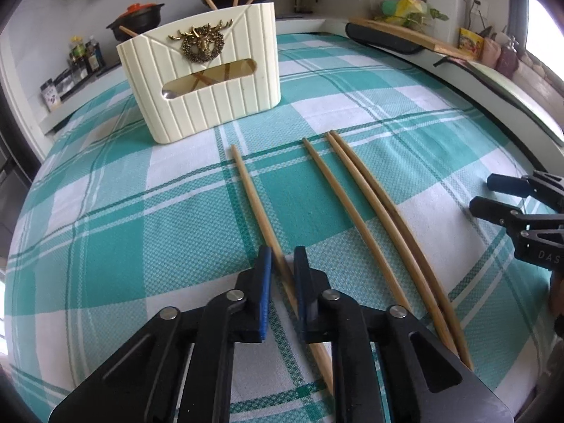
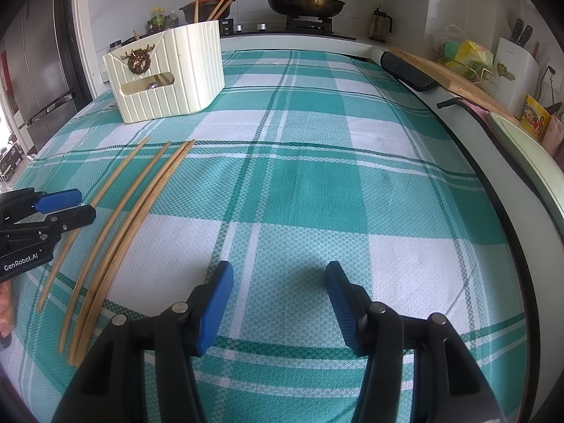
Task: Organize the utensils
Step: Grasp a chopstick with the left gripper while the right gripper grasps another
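Observation:
Several wooden chopsticks lie side by side on the green checked cloth. My left gripper [image 1: 282, 257] straddles the leftmost chopstick [image 1: 252, 194], its blue pads [image 1: 266, 275] close on either side with a small gap; contact is unclear. The other chopsticks [image 1: 356, 204] lie to its right. The cream utensil holder [image 1: 208, 81] with a gold deer badge stands beyond, with chopsticks sticking out of it. My right gripper [image 2: 278, 282] is open and empty over bare cloth, right of the chopsticks [image 2: 141, 211]. The holder [image 2: 165, 70] shows far left; the left gripper [image 2: 75, 204] shows at the left edge.
A stove with a black pan [image 2: 305, 1] and a clay pot [image 2: 206, 5] stands behind the table. A cutting board [image 2: 454, 74], a knife block [image 2: 518, 67] and bags line the right counter. A fridge [image 2: 38, 63] stands at the left.

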`<action>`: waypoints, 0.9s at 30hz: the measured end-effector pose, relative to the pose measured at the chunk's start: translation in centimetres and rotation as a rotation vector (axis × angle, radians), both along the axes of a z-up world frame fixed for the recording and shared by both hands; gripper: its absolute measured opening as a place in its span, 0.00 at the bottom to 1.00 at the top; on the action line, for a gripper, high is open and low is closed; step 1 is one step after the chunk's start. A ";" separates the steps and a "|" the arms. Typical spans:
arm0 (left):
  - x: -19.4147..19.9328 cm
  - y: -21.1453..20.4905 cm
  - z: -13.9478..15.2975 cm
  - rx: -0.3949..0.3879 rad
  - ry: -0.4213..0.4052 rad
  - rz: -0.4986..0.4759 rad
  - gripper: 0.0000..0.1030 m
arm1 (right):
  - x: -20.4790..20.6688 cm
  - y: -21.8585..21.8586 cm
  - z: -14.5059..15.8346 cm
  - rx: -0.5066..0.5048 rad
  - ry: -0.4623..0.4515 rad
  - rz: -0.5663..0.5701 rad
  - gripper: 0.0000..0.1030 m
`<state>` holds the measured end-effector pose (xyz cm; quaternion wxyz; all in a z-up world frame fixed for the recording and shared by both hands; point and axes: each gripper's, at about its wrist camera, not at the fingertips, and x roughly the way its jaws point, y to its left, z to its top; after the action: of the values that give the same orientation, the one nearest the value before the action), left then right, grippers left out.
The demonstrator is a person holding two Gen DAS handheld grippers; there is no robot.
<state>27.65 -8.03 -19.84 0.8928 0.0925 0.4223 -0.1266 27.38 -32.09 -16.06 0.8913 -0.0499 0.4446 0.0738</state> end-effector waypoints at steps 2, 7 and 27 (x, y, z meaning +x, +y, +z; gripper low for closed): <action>-0.2 0.3 0.0 -0.012 -0.005 0.011 0.07 | 0.0 0.0 0.0 0.000 0.000 0.000 0.54; -0.3 3.6 0.3 -0.037 -0.004 0.125 0.05 | 0.0 0.0 0.0 0.002 0.000 0.000 0.54; -2.9 8.9 0.0 -0.102 0.011 0.228 0.06 | 0.5 8.9 0.6 0.142 0.133 0.065 0.26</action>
<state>24.75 0.91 -19.80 0.9027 -0.0022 0.4278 -0.0463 27.85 -23.20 -15.45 0.8583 0.0041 0.4945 0.1371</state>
